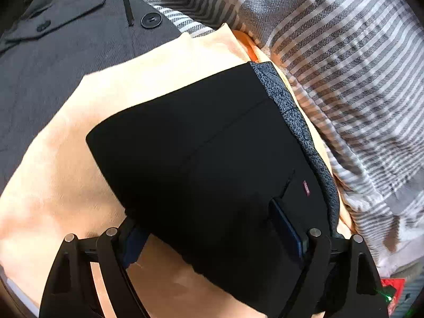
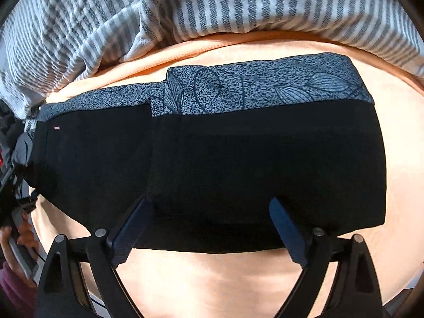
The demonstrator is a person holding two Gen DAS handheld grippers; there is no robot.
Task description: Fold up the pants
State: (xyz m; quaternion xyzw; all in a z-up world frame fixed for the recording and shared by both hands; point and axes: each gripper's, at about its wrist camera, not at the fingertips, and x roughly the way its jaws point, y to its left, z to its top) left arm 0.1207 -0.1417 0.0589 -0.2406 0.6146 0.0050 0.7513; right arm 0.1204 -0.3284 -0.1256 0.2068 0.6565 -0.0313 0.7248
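Black pants (image 2: 212, 164) lie folded on peach sheet (image 2: 238, 286), patterned waistband (image 2: 265, 87) at far edge; right gripper (image 2: 209, 228) spread wide, near hem between fingers; left gripper (image 1: 212, 228) likewise apart, straddling pants' end; striped blanket (image 1: 344, 66) beyond.

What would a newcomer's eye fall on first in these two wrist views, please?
First, the folded black pants with a grey leaf-print band along their far edge, lying on a peach sheet. The right gripper and left gripper both stand open at the near edge. Beyond lies a grey-and-white striped blanket, and a dark grey buttoned jacket sits at the upper left of the left view.
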